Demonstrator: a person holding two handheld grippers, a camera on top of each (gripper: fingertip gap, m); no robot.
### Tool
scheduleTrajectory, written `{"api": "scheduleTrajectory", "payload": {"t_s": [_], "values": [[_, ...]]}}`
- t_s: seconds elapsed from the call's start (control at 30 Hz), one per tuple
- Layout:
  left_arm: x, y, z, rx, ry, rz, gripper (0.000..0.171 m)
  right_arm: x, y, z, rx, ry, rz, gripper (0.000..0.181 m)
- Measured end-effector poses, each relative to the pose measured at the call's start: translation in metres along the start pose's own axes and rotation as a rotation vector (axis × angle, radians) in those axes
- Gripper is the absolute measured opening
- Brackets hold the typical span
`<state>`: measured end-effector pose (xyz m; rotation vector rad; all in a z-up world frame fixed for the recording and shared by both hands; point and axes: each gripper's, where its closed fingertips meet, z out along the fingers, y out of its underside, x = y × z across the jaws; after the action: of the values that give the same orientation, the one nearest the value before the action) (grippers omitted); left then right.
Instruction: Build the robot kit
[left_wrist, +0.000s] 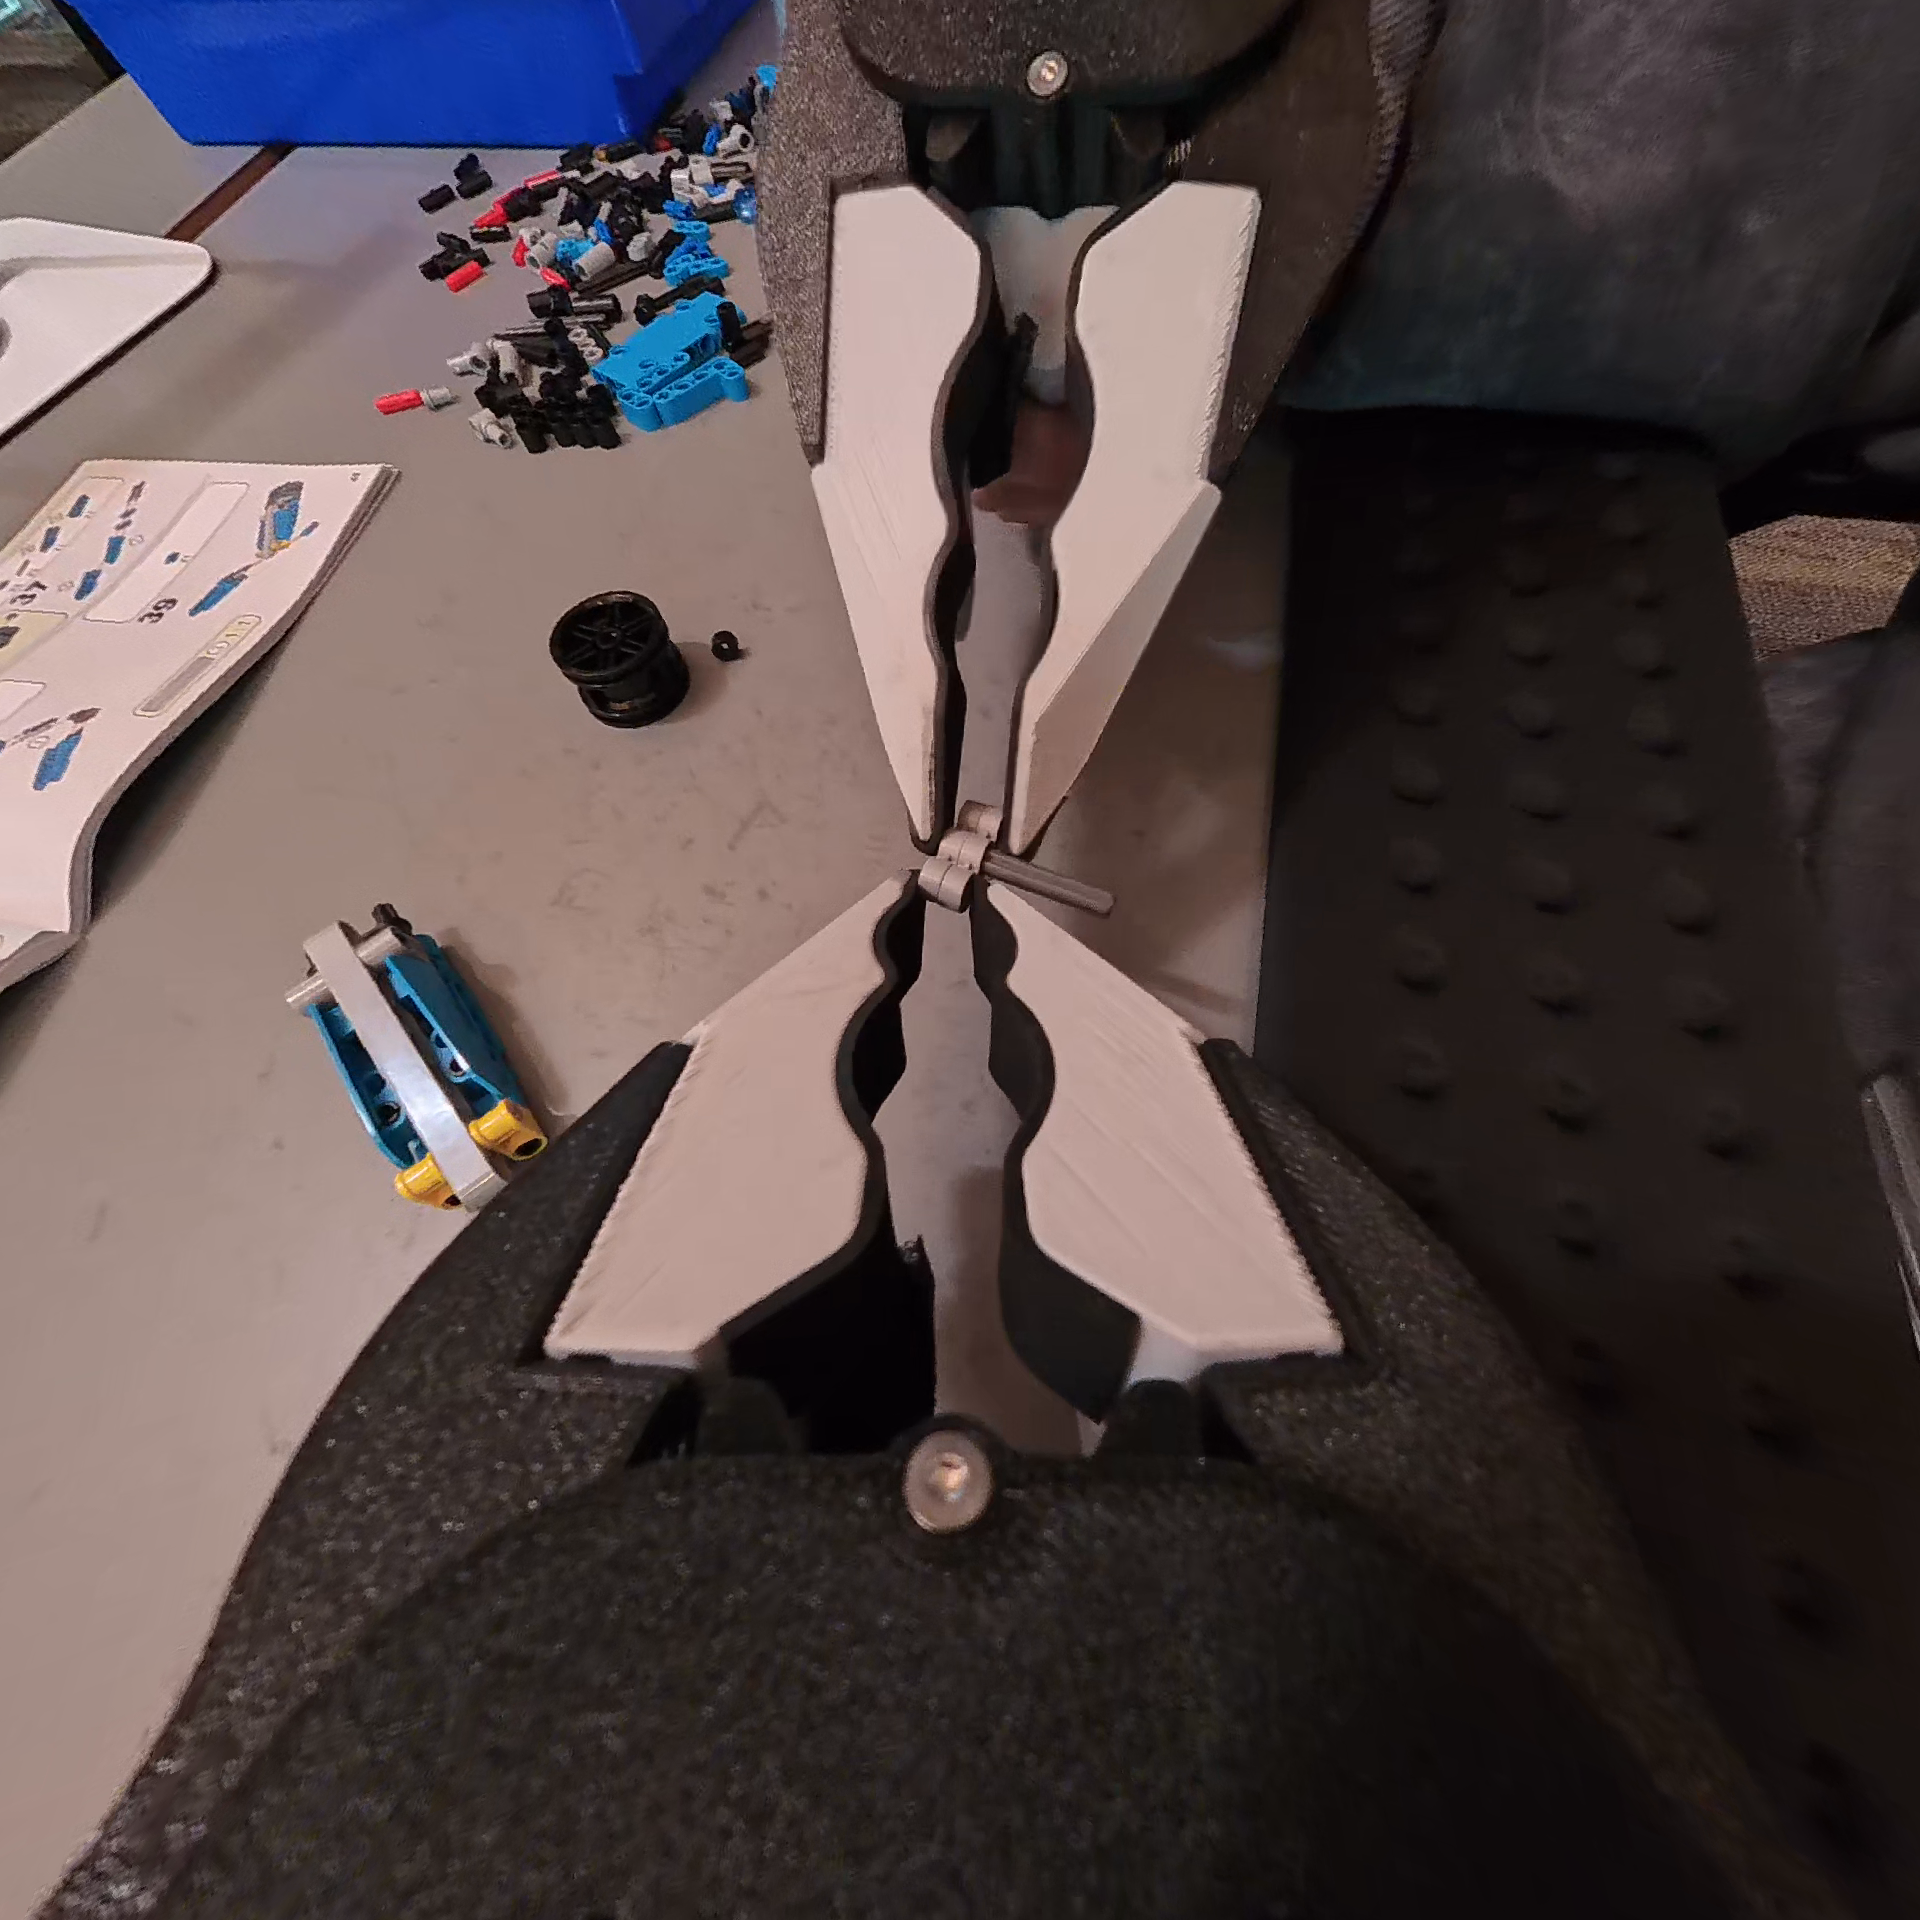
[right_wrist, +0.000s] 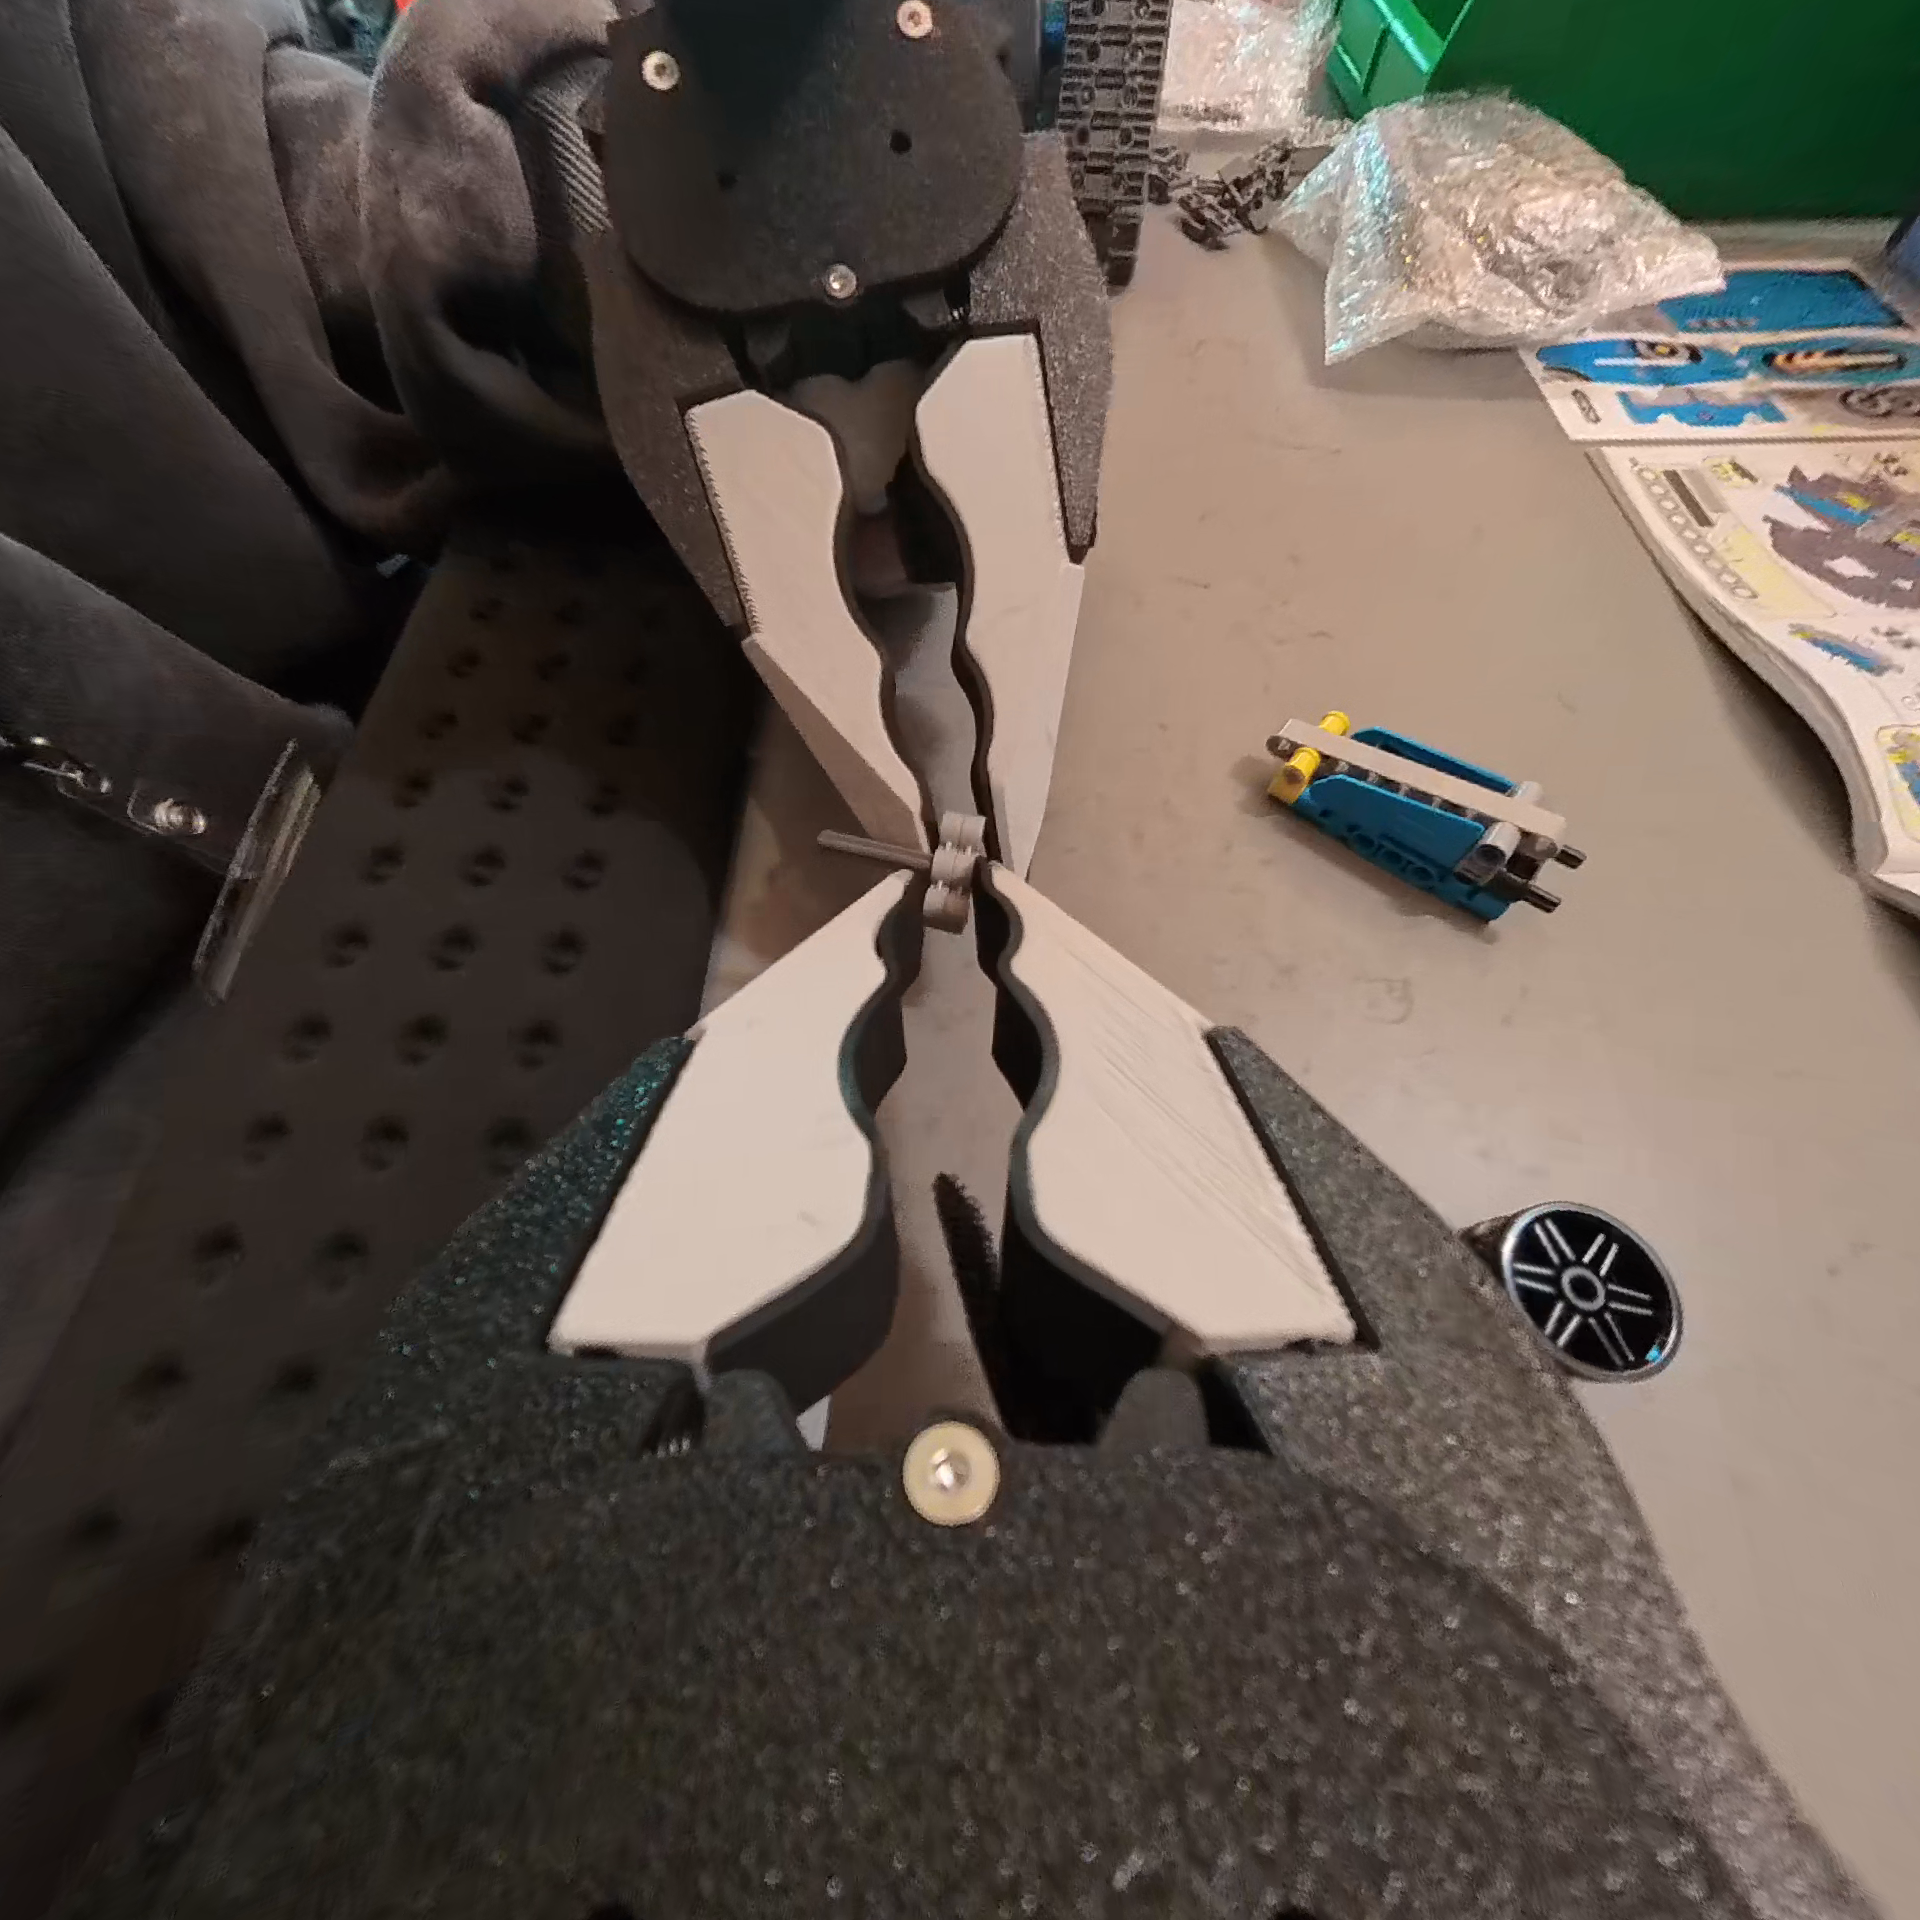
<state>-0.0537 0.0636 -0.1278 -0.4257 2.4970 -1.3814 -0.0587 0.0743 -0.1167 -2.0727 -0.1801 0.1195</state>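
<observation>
Left tool (left_wrist: 948, 896) and right tool (right_wrist: 948, 906), tip to tip above the grey surface (left_wrist: 520, 831), each clenched on the small grey plastic connector pieces (left_wrist: 961, 857); their joint is hard to make out. Thin grey axle (left_wrist: 1049, 883) protrudes sideways. Blue plastic bin (left_wrist: 416, 62): cropped, contents hidden. Loose black wheel (left_wrist: 620, 657) nearby.
</observation>
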Motion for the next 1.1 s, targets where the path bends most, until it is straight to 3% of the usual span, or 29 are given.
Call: {"api": "scheduleTrajectory", "payload": {"t_s": [0.2,0.37,0.5,0.6,0.7,0.77,0.87,0.97,1.03,1.1], "values": [[0.001,-0.041,-0.011,0.117,-0.025,-0.032,0.008,0.000,-0.025,-0.027,0.071,0.093,0.052,0.008],[-0.001,-0.071,-0.011,0.148,-0.032,-0.113,0.025,0.017,-0.017,-0.097,0.097,0.432,0.146,0.008],[0.000,-0.082,0.002,0.050,0.000,-0.203,0.025,0.032,0.026,-0.171,0.043,0.725,0.266,0.008],[-0.007,-0.086,0.012,-0.077,0.001,-0.184,0.025,0.033,0.057,-0.212,0.110,0.821,0.397,0.009],[-0.028,-0.077,0.029,-0.217,-0.050,-0.142,0.023,0.034,0.068,-0.224,0.249,0.821,0.511,0.009],[-0.040,-0.069,0.046,-0.290,-0.071,-0.143,0.022,0.039,0.071,-0.229,0.267,0.852,0.534,0.009],[-0.043,-0.077,0.081,-0.318,-0.046,-0.165,0.023,0.047,0.077,-0.245,0.271,0.949,0.562,0.009],[-0.039,-0.092,0.117,-0.347,-0.026,-0.123,0.024,0.043,0.085,-0.263,0.376,1.044,0.650,0.008],[-0.042,-0.084,0.124,-0.427,-0.029,-0.061,0.024,0.037,0.091,-0.270,0.427,1.084,0.691,0.008],[-0.043,-0.086,0.126,-0.424,0.003,-0.040,0.024,0.033,0.089,-0.277,0.471,1.103,0.694,0.008]]}}
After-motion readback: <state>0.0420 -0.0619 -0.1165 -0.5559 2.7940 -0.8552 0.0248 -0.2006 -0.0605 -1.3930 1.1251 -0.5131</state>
